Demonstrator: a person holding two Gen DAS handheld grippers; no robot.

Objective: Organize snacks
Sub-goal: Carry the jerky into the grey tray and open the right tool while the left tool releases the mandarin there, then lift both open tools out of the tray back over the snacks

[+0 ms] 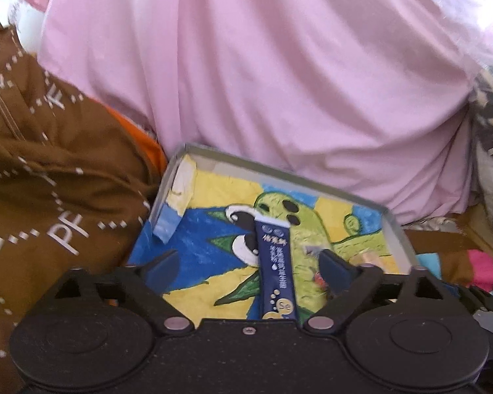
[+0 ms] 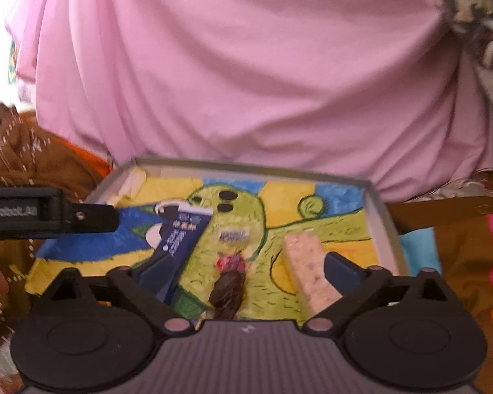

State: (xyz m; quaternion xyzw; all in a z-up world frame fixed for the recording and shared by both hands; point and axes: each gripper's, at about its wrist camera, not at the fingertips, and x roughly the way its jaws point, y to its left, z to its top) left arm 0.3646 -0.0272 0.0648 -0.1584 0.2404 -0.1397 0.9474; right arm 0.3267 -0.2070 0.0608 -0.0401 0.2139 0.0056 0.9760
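The left gripper (image 1: 249, 266) has its jaws spread wide with nothing between them pressed; the dark blue sachet (image 1: 276, 269) lies flat in the gap, touching neither finger. The right gripper (image 2: 246, 269) likewise stands with jaws apart, and between them lie a dark brown wrapped snack (image 2: 228, 292) with a small red-wrapped candy (image 2: 230, 261) just beyond it. The pale speckled bar (image 2: 309, 275) rests right beside the right-hand finger (image 2: 340, 271); whether they touch is unclear. The blue sachet (image 2: 180, 246) lies partly under the left-hand finger (image 2: 154, 274) in this view.

All of these sit inside a shallow grey-rimmed tray (image 1: 279, 172) whose floor is a bright drawing of a green cactus-like figure on yellow and blue. A torn flap of the drawing (image 1: 177, 197) curls up along the tray's left wall.

Outward, a large pink cloth (image 1: 263, 65) bulges against the tray's far edge, overhanging it closely. Brown fabric with white lettering (image 1: 49, 180) crowds the left side, with orange fabric (image 1: 144, 144) tucked behind. From the right wrist, the left gripper's black body (image 2: 49, 216) reaches in over the tray's left edge.
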